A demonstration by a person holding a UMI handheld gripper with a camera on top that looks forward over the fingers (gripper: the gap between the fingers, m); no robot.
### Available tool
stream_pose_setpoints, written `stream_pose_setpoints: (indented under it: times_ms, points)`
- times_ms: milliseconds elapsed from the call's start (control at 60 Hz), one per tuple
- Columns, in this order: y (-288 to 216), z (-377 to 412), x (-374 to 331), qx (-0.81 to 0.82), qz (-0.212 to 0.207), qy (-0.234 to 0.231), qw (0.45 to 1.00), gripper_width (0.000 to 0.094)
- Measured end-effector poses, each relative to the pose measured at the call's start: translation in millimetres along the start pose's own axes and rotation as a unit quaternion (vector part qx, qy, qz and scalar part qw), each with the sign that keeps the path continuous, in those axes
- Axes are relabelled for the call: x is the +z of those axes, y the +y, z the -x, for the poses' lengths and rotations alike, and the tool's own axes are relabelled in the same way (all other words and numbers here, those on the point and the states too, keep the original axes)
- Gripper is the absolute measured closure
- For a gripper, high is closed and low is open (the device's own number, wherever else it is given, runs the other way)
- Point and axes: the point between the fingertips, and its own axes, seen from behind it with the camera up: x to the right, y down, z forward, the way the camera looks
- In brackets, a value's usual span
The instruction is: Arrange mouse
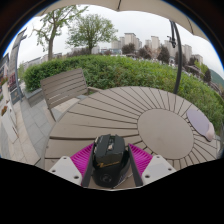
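Observation:
A black computer mouse [110, 158] with angular panels sits between my gripper's [111, 163] two fingers, its nose pointing away from me. The magenta pads [82, 160] press against its two sides, so the gripper is shut on it. The mouse is held over the near edge of a round wooden slatted table [150, 115]. A pale oval mouse pad [200, 122] lies on the table at the far right, beyond the fingers.
A wooden bench [62, 88] stands to the left of the table on a paved floor. A green hedge [130, 70] runs behind the table, with trees and buildings beyond. A dark pole [176, 45] rises at the right.

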Motion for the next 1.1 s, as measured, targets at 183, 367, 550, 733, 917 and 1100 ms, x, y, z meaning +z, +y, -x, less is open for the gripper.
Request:
stream_pose_setpoints:
  times_ms: [183,367,550,733,917,1100]
  points:
    - [-1,2,-5,0.011,0.022,-0.006,1.0,0.042]
    - [-65,-42,-75,0.004,0.002,-0.023,1.0,0.042]
    - [-145,-180,-113,-0.007,-0.027,0.01,1.0,0.0421]
    - [-163,-345,-63,-0.033,-0.029,0.062,0.997,0.042]
    - [-97,-444,27,-0.009,0.02,0.046,0.999,0.0419]
    - [-47,-474,68,-0.012,0.055,0.018,0.998,0.0344]
